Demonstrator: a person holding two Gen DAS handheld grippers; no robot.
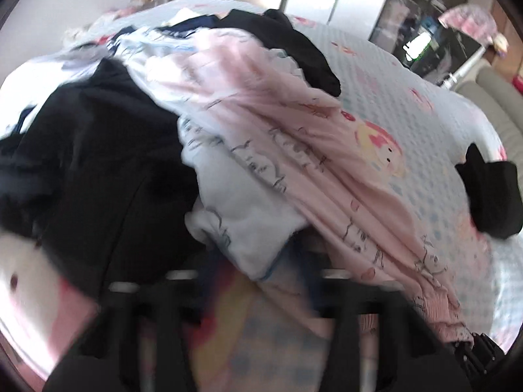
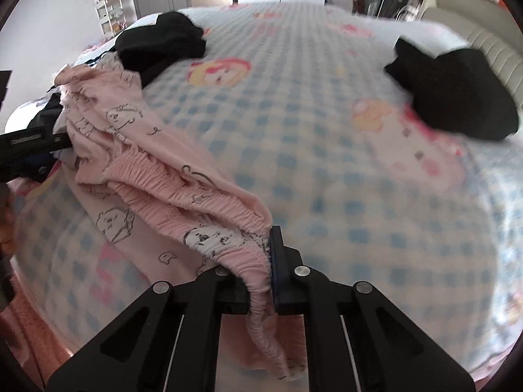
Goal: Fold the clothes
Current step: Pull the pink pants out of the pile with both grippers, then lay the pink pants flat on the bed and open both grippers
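Pinched between our right gripper (image 2: pixel 271 261) fingers, pink pajama pants' (image 2: pixel 137 163) waistband stretches left toward the pile (image 1: pixel 108 137) — likely pulling it free; left gripper (image 1: pixel 248 281) spread, empty.

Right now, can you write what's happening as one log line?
right claw: shut on pink pajama pants waistband | left claw: open beside clothes pile | folded black garment: on bed

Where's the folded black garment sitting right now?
In the right wrist view, the folded black garment lies alone at the bed's far right, near the padded headboard, apart from the clothes pile.
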